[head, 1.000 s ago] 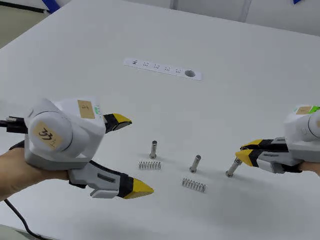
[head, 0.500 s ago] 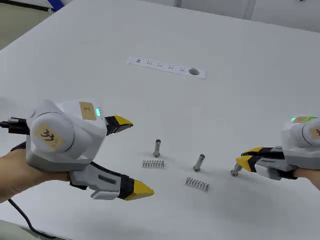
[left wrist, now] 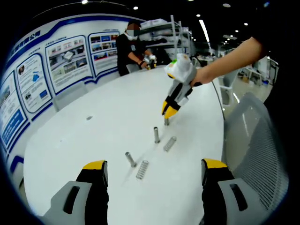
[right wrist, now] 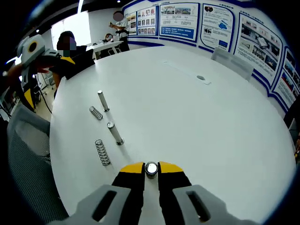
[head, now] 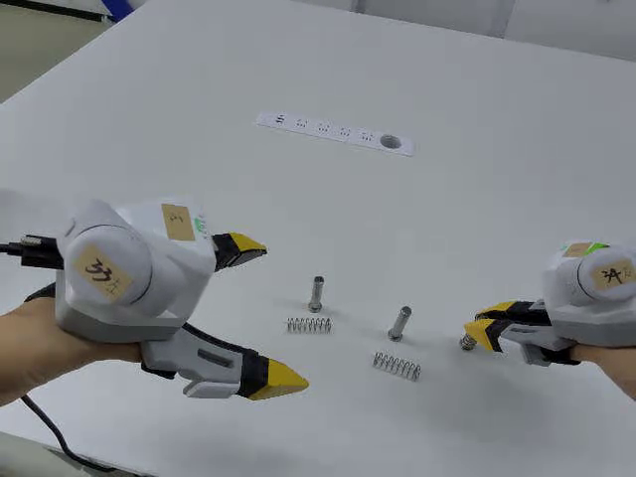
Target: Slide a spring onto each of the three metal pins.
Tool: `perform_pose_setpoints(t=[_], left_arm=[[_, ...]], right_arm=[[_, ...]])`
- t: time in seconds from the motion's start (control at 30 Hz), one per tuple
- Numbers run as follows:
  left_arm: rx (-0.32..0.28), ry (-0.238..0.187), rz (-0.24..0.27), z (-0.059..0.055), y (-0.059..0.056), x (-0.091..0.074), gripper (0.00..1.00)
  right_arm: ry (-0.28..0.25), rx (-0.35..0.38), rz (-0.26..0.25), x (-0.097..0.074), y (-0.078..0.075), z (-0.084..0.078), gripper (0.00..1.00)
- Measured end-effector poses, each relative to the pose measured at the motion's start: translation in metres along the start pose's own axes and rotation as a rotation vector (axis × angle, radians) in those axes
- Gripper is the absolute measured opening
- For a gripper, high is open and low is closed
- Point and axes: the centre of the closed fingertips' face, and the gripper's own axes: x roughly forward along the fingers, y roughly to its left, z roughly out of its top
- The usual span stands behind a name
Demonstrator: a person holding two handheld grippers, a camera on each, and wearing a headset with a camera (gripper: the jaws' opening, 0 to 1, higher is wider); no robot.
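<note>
Now your right tongs (head: 477,332) have closed onto rightmost pin (right wrist: 151,168), clenched at its head, low over bench (head: 447,219). Left tongs (head: 277,314) hang released. Left spring (head: 309,324) lies beside left pin (head: 317,293), middle spring (head: 397,366) beside middle pin (head: 399,322). No spring threaded yet; probably fetch spring next.

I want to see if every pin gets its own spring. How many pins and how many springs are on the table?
Pins: 3 - left pin, middle pin, right pin pinched in the right claw
Springs: 2 - left spring, right spring
Total: 5
I count one spring fewer than pins.
</note>
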Motion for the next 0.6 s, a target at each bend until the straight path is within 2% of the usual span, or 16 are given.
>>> perform_pose_setpoints(t=[0.13,0.37,0.5,0.6], left_arm=[[-0.002,0.001,0.000,0.000,0.000,0.000,0.84],[0.001,0.001,-0.004,0.000,-0.001,0.000,0.84],[0.003,-0.004,-0.007,0.002,-0.002,0.001,0.84],[0.005,-0.001,-0.009,0.001,-0.003,0.001,0.84]], right_arm=[[0.007,-0.007,-0.009,0.000,0.001,-0.001,0.12],[-0.044,0.006,-0.030,-0.013,0.000,0.014,0.18],[-0.103,0.023,-0.037,-0.026,0.003,0.030,0.18],[-0.157,0.005,-0.004,-0.032,0.015,0.047,0.18]])
